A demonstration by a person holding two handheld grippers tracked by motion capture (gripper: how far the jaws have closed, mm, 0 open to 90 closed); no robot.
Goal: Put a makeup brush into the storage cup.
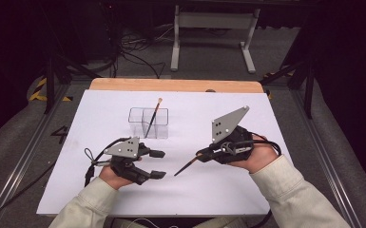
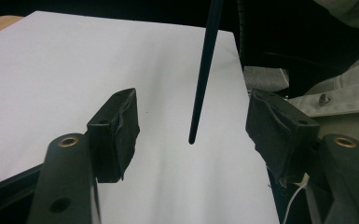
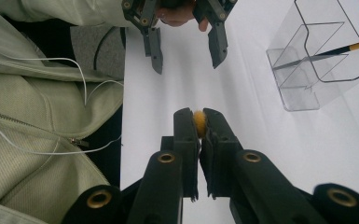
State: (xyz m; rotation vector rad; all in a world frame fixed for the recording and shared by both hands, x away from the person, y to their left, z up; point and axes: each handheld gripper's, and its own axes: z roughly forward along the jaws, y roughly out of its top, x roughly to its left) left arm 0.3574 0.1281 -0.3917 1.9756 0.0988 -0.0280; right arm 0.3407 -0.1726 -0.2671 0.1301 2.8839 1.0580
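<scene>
My right gripper is shut on the yellow bristle end of a dark-handled brush. The handle slants down-left, its tip just above the white sheet. In the left gripper view that handle hangs between the wide-apart jaws. My left gripper is open and holds nothing, facing the brush tip. A clear compartmented holder stands behind, with a second brush leaning in it.
The white sheet covers a wooden table whose far edge shows bare. Beyond the table stand a white metal frame and cables on the floor. The person's pale jacket and a thin white cord lie close on the near side.
</scene>
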